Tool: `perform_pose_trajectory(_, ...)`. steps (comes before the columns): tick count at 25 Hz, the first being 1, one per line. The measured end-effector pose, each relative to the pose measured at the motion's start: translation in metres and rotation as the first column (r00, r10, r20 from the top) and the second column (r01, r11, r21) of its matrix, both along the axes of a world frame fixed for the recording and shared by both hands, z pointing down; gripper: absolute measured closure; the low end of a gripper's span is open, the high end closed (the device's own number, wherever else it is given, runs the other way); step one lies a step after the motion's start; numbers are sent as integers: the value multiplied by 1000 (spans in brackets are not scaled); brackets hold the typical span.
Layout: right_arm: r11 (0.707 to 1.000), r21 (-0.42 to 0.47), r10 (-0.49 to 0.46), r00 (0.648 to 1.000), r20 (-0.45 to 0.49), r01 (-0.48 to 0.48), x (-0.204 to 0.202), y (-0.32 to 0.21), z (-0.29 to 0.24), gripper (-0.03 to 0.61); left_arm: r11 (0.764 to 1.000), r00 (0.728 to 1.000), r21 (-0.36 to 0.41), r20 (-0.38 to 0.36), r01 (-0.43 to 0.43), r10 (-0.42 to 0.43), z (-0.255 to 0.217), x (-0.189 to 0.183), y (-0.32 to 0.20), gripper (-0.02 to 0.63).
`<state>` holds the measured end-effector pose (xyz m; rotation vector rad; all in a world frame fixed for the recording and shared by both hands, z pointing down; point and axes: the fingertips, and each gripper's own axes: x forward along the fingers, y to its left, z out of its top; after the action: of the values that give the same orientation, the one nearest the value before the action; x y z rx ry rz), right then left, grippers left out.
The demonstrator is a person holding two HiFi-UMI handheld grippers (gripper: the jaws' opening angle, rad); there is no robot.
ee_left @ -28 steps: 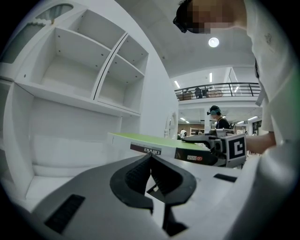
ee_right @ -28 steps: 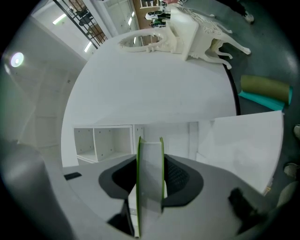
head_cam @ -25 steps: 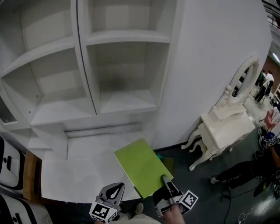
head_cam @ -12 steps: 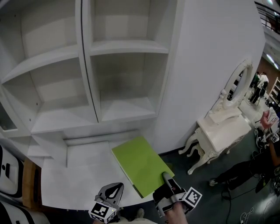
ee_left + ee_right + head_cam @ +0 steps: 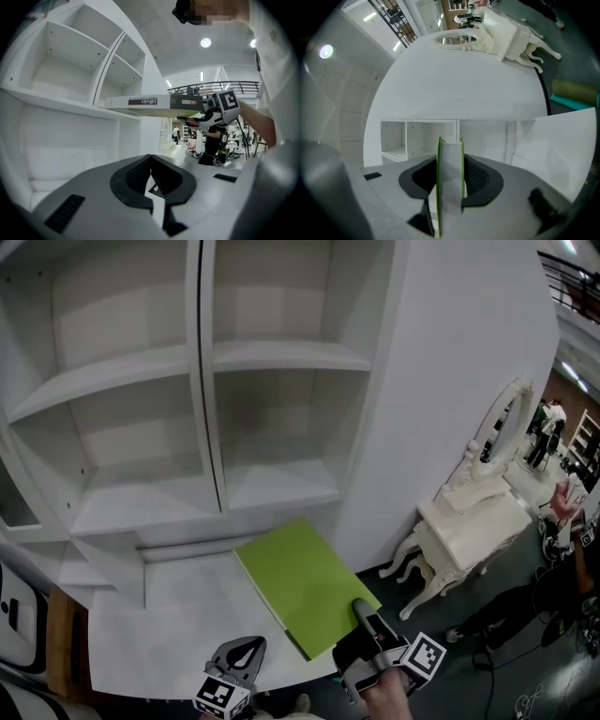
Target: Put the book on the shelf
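Note:
A lime-green book (image 5: 302, 585) is held flat above the white desk, its near corner clamped in my right gripper (image 5: 364, 617). In the right gripper view the book (image 5: 450, 187) stands edge-on between the two jaws of my right gripper (image 5: 450, 165), which are shut on it. The white shelf unit (image 5: 281, 357) rises just behind, its compartments bare. My left gripper (image 5: 240, 658) hangs low at the left of the book, shut with nothing in it. From the left gripper view, with my left gripper (image 5: 150, 158) in the foreground, the book (image 5: 150, 105) shows spine-on in front of the shelf (image 5: 70, 100).
The white desk top (image 5: 178, 607) lies below the shelf unit. An ornate white dressing table (image 5: 469, 526) with an oval mirror stands to the right. People (image 5: 562, 587) are on the dark floor at the far right. A green and teal object (image 5: 576, 90) lies on the floor.
My right gripper has lifted the green book and carried it a little closer to the shelf. The left gripper has barely moved.

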<state>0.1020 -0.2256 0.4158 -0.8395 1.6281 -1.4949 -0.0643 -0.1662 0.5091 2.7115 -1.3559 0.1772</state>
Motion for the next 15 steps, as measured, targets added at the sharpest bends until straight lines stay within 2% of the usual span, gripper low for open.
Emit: perform_pose_trajectory(15, 996, 52, 67, 997, 38, -69, -6, -39, -34, 434, 1000, 1000, 4, 2, -7, 7, 2, -16, 0, 604)
